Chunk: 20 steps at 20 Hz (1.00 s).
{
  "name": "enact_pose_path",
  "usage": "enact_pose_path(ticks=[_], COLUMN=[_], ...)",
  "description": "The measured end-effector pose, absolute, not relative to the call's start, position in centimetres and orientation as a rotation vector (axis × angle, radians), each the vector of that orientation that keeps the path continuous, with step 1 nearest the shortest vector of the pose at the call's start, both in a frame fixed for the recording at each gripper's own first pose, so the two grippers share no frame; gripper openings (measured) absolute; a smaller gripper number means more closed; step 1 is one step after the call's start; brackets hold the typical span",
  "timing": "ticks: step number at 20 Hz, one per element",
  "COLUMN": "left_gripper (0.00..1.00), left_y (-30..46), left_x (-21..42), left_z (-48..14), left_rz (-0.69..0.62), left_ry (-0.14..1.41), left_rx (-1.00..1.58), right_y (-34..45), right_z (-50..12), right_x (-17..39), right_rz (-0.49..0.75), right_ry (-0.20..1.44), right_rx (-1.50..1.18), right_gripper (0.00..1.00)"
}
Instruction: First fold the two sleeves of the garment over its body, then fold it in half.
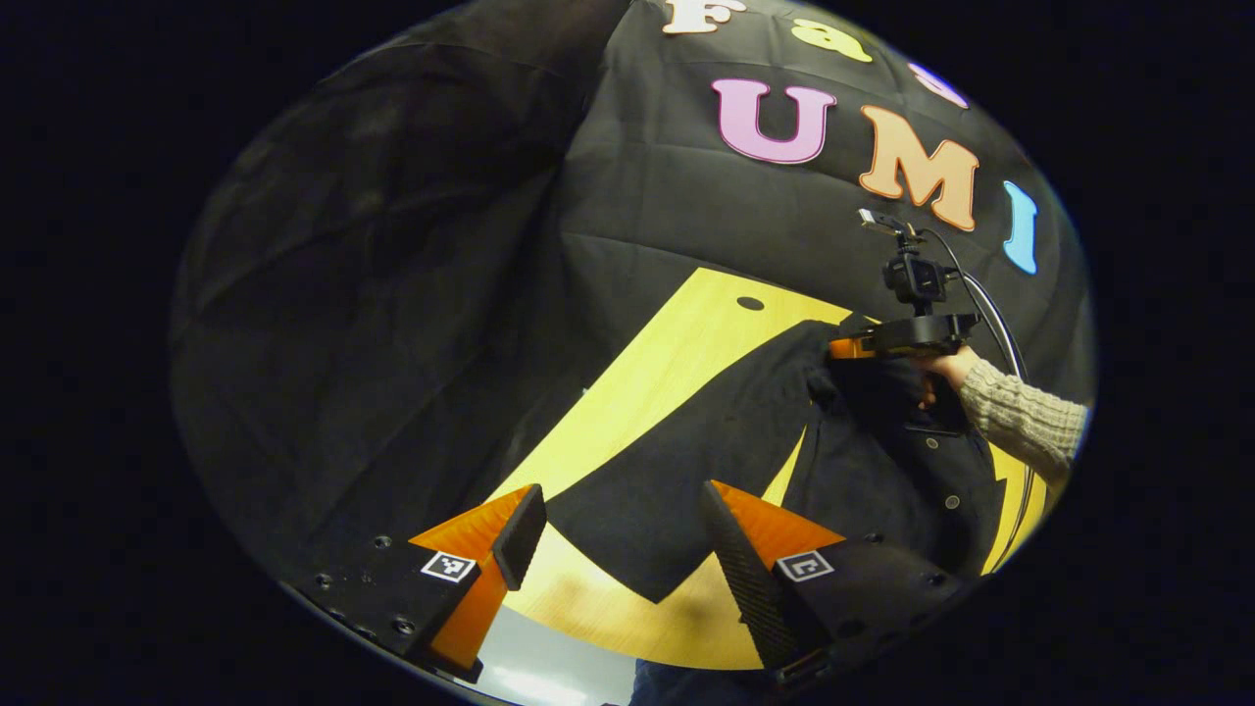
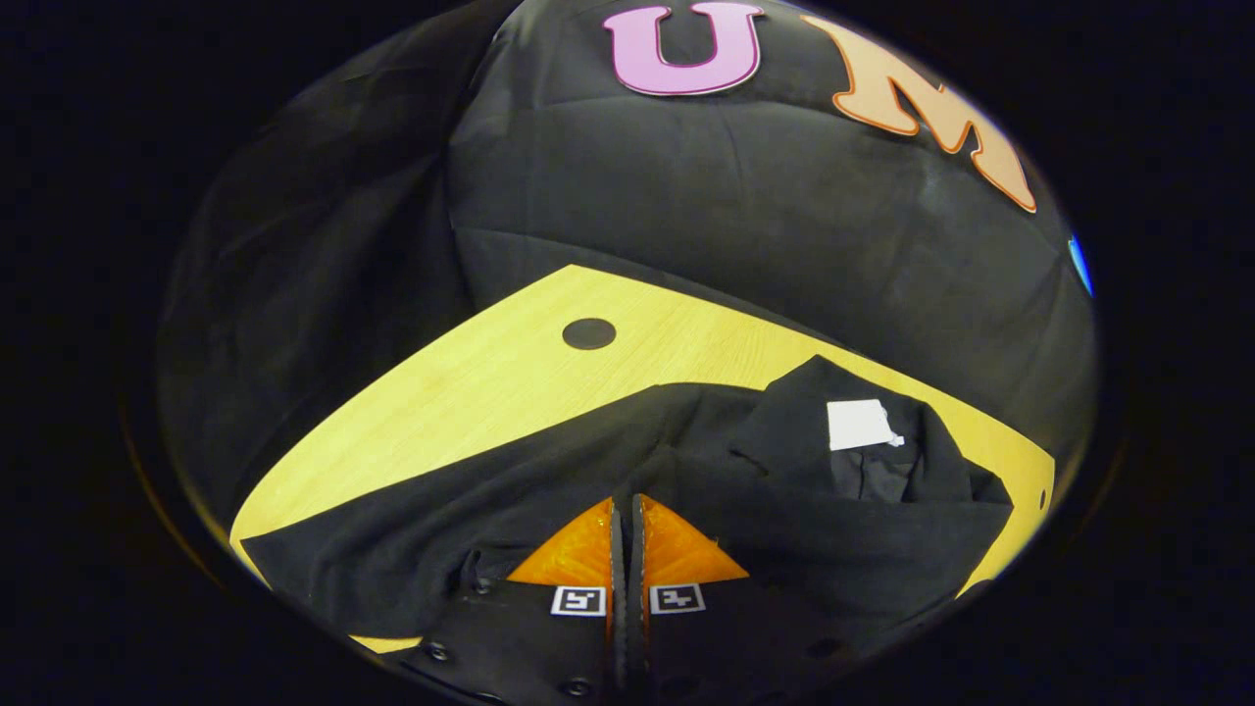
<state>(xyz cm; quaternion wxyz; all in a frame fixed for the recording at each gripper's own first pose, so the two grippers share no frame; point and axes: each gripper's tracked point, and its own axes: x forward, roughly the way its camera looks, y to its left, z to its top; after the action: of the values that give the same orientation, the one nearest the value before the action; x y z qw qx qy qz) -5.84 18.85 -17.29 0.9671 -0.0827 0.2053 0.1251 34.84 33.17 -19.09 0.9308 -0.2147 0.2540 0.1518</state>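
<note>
Black garment (image 1: 686, 461) lies spread on our yellow wooden table (image 1: 647, 382), one sleeve (image 1: 627, 529) reaching toward our left gripper (image 1: 627, 549), whose fingers stand wide apart above it, grasping nothing. Our right gripper (image 2: 623, 510) is clenched, fingers pressed together low on the cloth near the collar's white tag (image 2: 858, 424); whether fabric is pinched, we cannot tell.
</note>
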Motion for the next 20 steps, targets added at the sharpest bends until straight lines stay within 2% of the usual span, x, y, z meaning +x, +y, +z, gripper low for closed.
enact_pose_path(ticks=[3, 7, 8, 11, 12, 14, 15, 17, 20], left_gripper=[0.95, 0.95, 0.95, 0.95, 0.95, 0.96, 0.95, 0.96, 0.96], left_y=[18.2, 18.0, 18.1, 18.3, 18.3, 18.1, 18.1, 18.2, 18.2], left_x=[-4.9, -4.5, -4.5, -4.3, -4.4, -4.2, -4.1, -4.1, -3.7], left_z=[-18.8, -20.0, -20.4, -21.6, -22.1, -22.8, -23.1, -23.6, -23.7], left_rz=[0.233, 0.235, 0.235, 0.237, 0.237, 0.241, 0.243, 0.248, 0.248], left_ry=[0.439, 0.463, 0.468, 0.493, 0.502, 0.512, 0.517, 0.528, 0.527], left_rx=[-0.172, -0.158, -0.154, -0.147, -0.151, -0.160, -0.161, -0.152, -0.143], right_y=[33.1, 33.9, 34.4, 34.4, 34.5, 34.4, 33.9, 33.9, 32.9], right_z=[-19.9, -19.7, -19.8, -19.8, -19.6, -19.2, -18.9, -18.2, -16.6], right_x=[34.7, 34.0, 33.6, 32.9, 32.5, 32.0, 31.9, 31.9, 30.6], right_rz=[0.301, 0.337, 0.366, 0.403, 0.407, 0.416, 0.406, 0.408, 0.386], right_ry=[0.538, 0.546, 0.557, 0.563, 0.559, 0.547, 0.536, 0.511, 0.487], right_rx=[-0.454, -0.428, -0.415, -0.437, -0.454, -0.488, -0.507, -0.526, -0.515], right_gripper=[0.01, 0.11, 0.19, 0.60, 0.60, 0.67, 0.82, 1.00, 1.00])
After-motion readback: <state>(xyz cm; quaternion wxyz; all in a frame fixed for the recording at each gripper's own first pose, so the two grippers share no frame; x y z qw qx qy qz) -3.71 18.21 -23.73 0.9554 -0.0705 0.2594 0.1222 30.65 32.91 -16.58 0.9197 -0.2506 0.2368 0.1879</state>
